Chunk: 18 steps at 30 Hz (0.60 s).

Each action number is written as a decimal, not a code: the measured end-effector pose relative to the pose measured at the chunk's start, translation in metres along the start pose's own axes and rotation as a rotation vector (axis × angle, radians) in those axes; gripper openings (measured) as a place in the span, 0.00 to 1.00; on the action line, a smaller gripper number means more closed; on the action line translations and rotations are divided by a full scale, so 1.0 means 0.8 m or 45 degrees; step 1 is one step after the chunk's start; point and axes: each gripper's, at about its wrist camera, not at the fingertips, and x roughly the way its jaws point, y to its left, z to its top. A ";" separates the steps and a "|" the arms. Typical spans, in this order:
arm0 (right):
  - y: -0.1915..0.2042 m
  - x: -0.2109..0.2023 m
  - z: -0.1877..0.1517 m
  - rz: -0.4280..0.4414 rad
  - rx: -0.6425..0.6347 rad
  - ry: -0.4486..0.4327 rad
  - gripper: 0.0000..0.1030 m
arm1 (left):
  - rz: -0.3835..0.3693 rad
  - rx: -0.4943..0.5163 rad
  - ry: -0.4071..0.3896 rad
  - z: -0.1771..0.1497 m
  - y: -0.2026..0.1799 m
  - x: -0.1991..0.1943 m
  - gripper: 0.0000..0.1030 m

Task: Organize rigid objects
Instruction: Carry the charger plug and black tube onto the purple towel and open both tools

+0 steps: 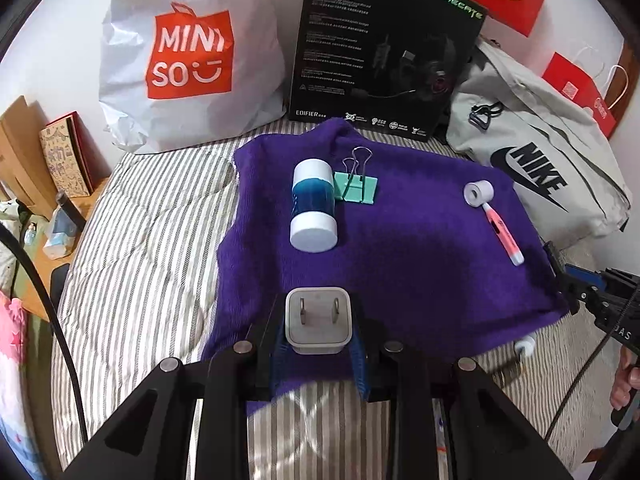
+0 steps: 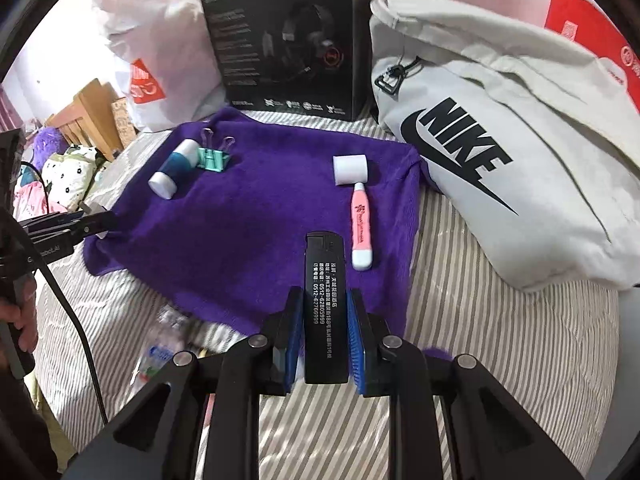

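My left gripper (image 1: 319, 322) is shut on a white plug adapter (image 1: 318, 320), prongs facing me, held over the near edge of the purple towel (image 1: 400, 240). My right gripper (image 2: 323, 312) is shut on a black lighter (image 2: 325, 300) with white print, over the towel's near right part (image 2: 260, 208). On the towel lie a blue-and-white cylinder (image 1: 313, 204) (image 2: 173, 169), a mint binder clip (image 1: 356, 186) (image 2: 212, 158), a white tape roll (image 1: 478, 193) (image 2: 350, 169) and a pink highlighter (image 1: 505, 232) (image 2: 361, 228).
The towel lies on a striped bed (image 1: 140, 260). Behind stand a white Miniso bag (image 1: 188, 56), a black headset box (image 1: 384, 44) and a grey Nike bag (image 1: 540, 168) (image 2: 500, 160). A small plastic bottle (image 2: 160, 352) lies on the bed. A wooden desk (image 1: 24, 152) stands left.
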 end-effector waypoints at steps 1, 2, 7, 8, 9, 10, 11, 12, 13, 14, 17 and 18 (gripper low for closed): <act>-0.002 0.007 0.004 -0.003 0.000 0.011 0.21 | -0.001 0.001 0.004 0.002 -0.001 0.004 0.26; -0.004 0.015 0.008 -0.006 -0.002 0.021 0.21 | -0.003 0.006 0.012 0.005 -0.002 0.010 0.26; -0.005 0.049 0.017 -0.009 -0.020 0.080 0.21 | -0.001 0.013 0.033 0.013 -0.007 0.028 0.26; -0.004 0.058 0.017 -0.017 -0.029 0.097 0.21 | -0.001 0.008 0.036 0.013 -0.006 0.031 0.26; -0.004 0.063 0.018 -0.025 -0.034 0.105 0.21 | -0.001 0.005 0.040 0.014 -0.005 0.034 0.26; -0.002 0.067 0.017 -0.029 -0.041 0.116 0.21 | -0.002 0.006 0.042 0.015 -0.005 0.035 0.26; -0.001 0.072 0.017 -0.023 -0.049 0.126 0.21 | -0.002 0.006 0.045 0.015 -0.005 0.037 0.26; 0.001 0.075 0.017 -0.019 -0.053 0.130 0.21 | 0.001 0.007 0.049 0.015 -0.004 0.040 0.26; 0.002 0.077 0.017 -0.019 -0.057 0.135 0.21 | 0.002 0.007 0.054 0.015 -0.003 0.041 0.26; 0.005 0.080 0.017 -0.016 -0.063 0.141 0.21 | 0.004 0.006 0.059 0.015 -0.003 0.044 0.26; 0.009 0.087 0.016 -0.013 -0.074 0.156 0.21 | 0.013 0.002 0.068 0.016 -0.001 0.051 0.26; 0.009 0.089 0.016 -0.019 -0.076 0.160 0.21 | 0.014 0.004 0.069 0.016 0.000 0.053 0.26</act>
